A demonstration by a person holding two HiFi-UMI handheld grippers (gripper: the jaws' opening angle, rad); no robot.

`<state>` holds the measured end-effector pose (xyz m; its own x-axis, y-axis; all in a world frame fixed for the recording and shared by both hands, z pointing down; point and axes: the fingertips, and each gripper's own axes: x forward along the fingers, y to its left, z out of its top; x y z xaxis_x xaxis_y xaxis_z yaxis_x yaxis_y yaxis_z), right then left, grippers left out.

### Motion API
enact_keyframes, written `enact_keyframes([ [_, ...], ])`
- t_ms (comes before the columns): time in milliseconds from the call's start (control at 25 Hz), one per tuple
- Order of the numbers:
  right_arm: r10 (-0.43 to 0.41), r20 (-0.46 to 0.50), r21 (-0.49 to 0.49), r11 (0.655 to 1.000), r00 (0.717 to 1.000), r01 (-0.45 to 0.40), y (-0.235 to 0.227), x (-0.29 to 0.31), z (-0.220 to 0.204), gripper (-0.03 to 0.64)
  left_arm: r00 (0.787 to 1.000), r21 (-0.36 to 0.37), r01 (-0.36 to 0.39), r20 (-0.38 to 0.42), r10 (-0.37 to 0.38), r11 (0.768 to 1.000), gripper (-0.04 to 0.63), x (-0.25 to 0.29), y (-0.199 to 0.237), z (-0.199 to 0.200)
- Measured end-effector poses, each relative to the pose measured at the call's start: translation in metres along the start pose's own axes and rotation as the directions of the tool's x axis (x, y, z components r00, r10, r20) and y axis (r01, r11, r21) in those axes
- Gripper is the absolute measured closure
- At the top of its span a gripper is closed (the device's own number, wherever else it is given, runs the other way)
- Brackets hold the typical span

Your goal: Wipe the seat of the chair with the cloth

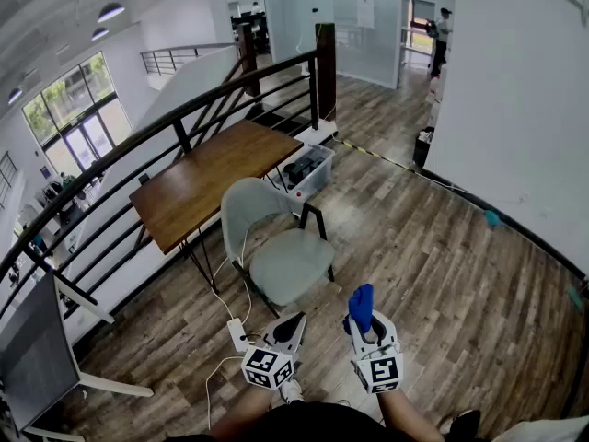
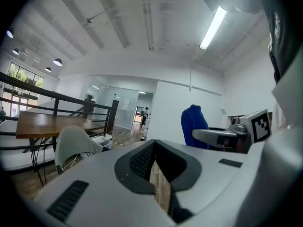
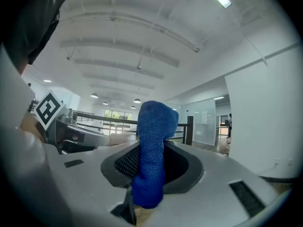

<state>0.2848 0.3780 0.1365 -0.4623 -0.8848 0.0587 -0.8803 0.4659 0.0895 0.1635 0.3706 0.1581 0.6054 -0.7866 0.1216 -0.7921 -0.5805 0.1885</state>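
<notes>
Right tongs (image 1: 363, 324) pinch blue knitted cloth (image 1: 361, 300) mid-fold: light, limp, likely grippy; hold suits. Left tongs (image 1: 288, 327) apparently pressed together, empty. Pale grey moulded chair seat (image 1: 290, 263) well apart.

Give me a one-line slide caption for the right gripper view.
Right gripper shut on a blue cloth, left gripper alongside.
</notes>
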Motion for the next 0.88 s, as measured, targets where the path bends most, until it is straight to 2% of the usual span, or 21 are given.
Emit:
enact_keyframes([
  [240, 0.005, 0.007, -0.003, 1.0, 1.0, -0.005, 0.012, 0.014, 0.002, 0.508, 1.0, 0.003, -0.004, 0.019, 0.004, 1.0, 0.588, -0.003, 0.011, 0.006],
  [520, -0.004, 0.01, -0.005, 1.0, 1.0, 0.004, 0.015, 0.031, 0.008, 0.508, 0.997, 0.061, -0.062, 0.046, 0.059, 0.996, 0.588, -0.006, 0.032, 0.018],
  [880, -0.004, 0.044, 0.037, 0.999, 0.999, 0.002, 0.032, 0.059, 0.016, 0.506, 0.998, 0.048, -0.014, 0.06, 0.012, 0.999, 0.589, -0.008, 0.053, 0.022],
])
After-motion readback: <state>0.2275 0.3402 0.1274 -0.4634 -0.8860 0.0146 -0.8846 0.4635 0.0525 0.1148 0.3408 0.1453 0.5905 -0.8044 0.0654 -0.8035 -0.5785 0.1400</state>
